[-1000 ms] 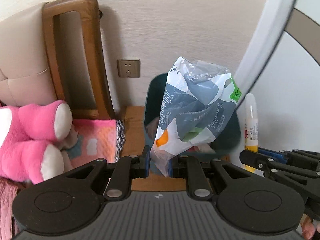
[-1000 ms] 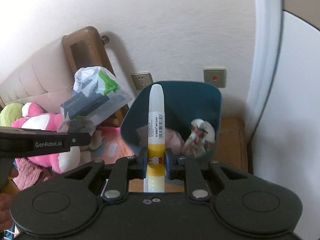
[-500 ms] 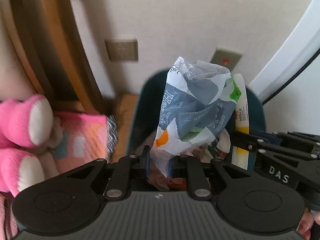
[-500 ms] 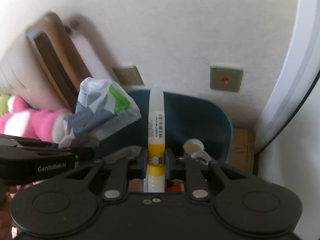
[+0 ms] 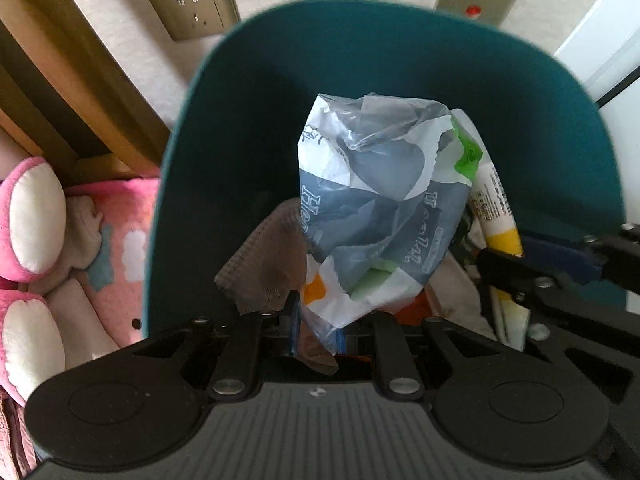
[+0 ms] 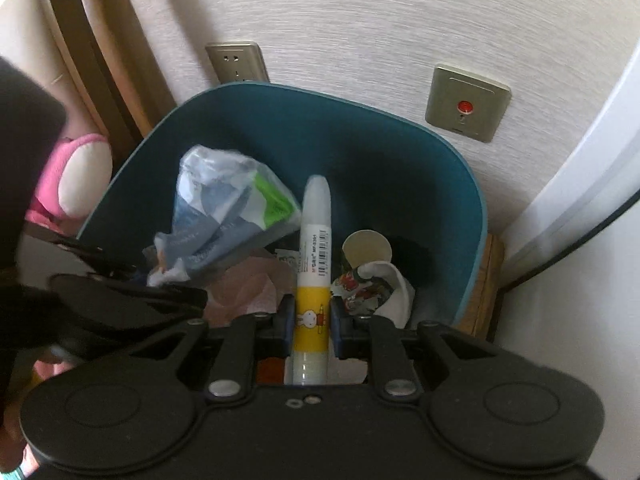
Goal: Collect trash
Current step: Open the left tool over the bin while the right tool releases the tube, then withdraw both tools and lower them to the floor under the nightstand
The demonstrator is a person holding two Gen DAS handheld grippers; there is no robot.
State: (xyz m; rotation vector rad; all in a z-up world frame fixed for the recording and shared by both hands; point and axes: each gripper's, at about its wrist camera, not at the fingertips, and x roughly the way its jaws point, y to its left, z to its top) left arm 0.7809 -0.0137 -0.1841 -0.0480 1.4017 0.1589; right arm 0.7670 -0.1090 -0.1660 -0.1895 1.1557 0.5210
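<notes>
Between the left gripper (image 5: pixel 316 334) pads, a crumpled plastic bag (image 5: pixel 384 216) is pinched over the bin (image 5: pixel 400 60); right gripper (image 6: pixel 312 322) clamps a glue stick (image 6: pixel 314 256) alongside.

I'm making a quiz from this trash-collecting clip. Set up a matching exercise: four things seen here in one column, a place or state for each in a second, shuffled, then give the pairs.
Things
1. crumpled plastic bag
2. glue pen
3. paper cup
4. pink plush toy

Places or states
A. lying inside the teal bin, held by nothing
B. outside the bin, beside it
C. pinched in the left hand-held gripper
D. clamped in the right hand-held gripper

Pairs: 1-C, 2-D, 3-A, 4-B
</notes>
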